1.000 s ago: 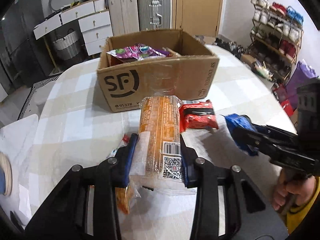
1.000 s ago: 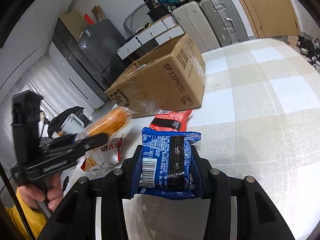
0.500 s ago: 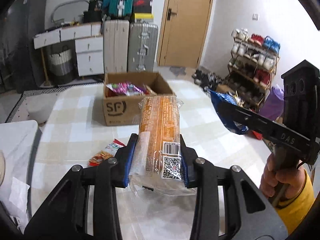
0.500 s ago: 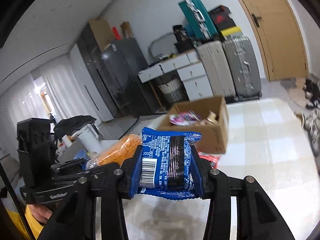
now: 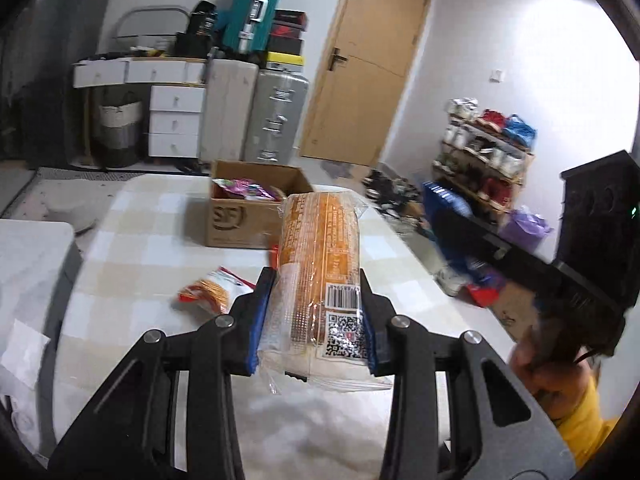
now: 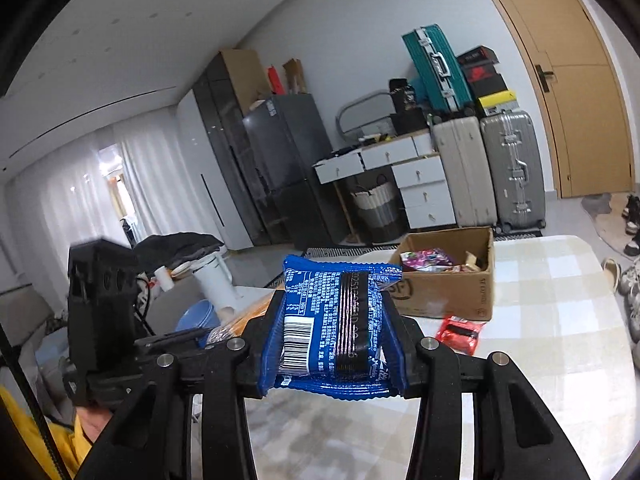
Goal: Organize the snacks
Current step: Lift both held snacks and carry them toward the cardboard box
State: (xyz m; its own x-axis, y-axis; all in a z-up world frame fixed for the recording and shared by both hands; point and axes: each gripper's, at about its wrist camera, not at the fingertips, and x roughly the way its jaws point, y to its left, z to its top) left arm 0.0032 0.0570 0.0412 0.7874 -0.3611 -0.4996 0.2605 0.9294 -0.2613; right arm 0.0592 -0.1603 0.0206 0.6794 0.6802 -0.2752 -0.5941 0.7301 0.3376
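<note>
With the left gripper (image 5: 316, 316) clamped on the orange packet (image 5: 320, 256) and the right gripper (image 6: 334, 340) on the blue packet (image 6: 340, 316), both needed carrying over the cardboard box (image 6: 444, 292) at frame centre, releasing only above its opening.

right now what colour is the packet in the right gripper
Blue with white print and a black band, best seen in the right wrist view: blue packet clamped in the right gripper.
</note>
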